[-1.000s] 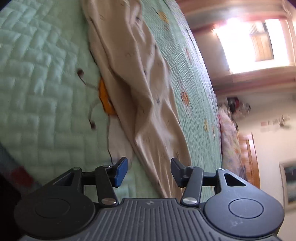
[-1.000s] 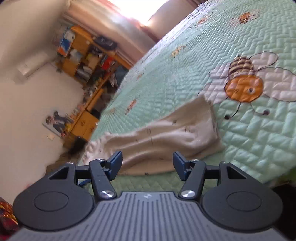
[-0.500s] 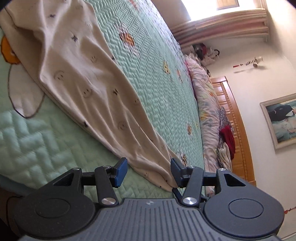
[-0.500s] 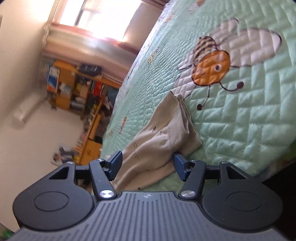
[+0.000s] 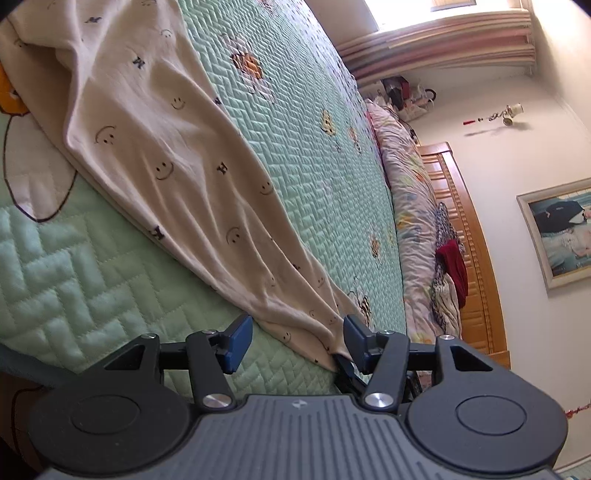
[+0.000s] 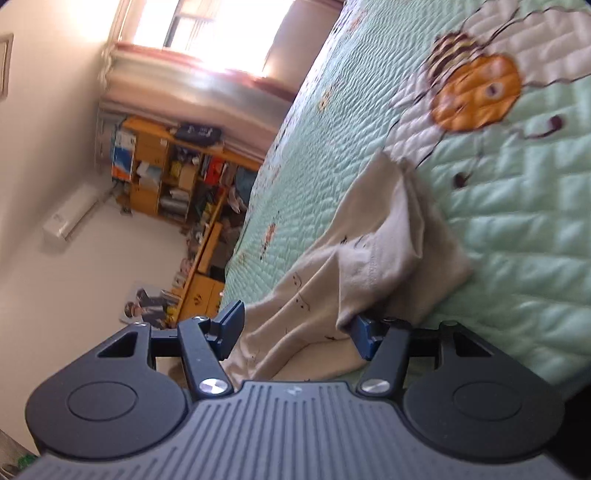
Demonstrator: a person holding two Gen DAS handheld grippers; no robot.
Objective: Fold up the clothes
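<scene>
Left wrist: both grippers [image 5: 297, 341] [image 6: 295, 328] spread wide at garment [image 5: 177, 155] edges on quilt [image 5: 314, 166].

A bed [image 5: 314, 155] fills most of both views, covered by a mint-green quilted spread with stitched bees and flowers. At its far end lies a floral duvet [image 5: 410, 192] against a wooden headboard [image 5: 469, 236], with a red cloth [image 5: 452, 266] heaped on it. The walls are cream. A framed picture [image 5: 561, 232] hangs beside the headboard. A bright window [image 6: 221, 33] with a pink valance glares with daylight. Against the other wall stand orange wooden shelves [image 6: 166, 166], crammed with boxes and books, an air conditioner [image 6: 70, 219] and a poster [image 6: 147, 306].
</scene>
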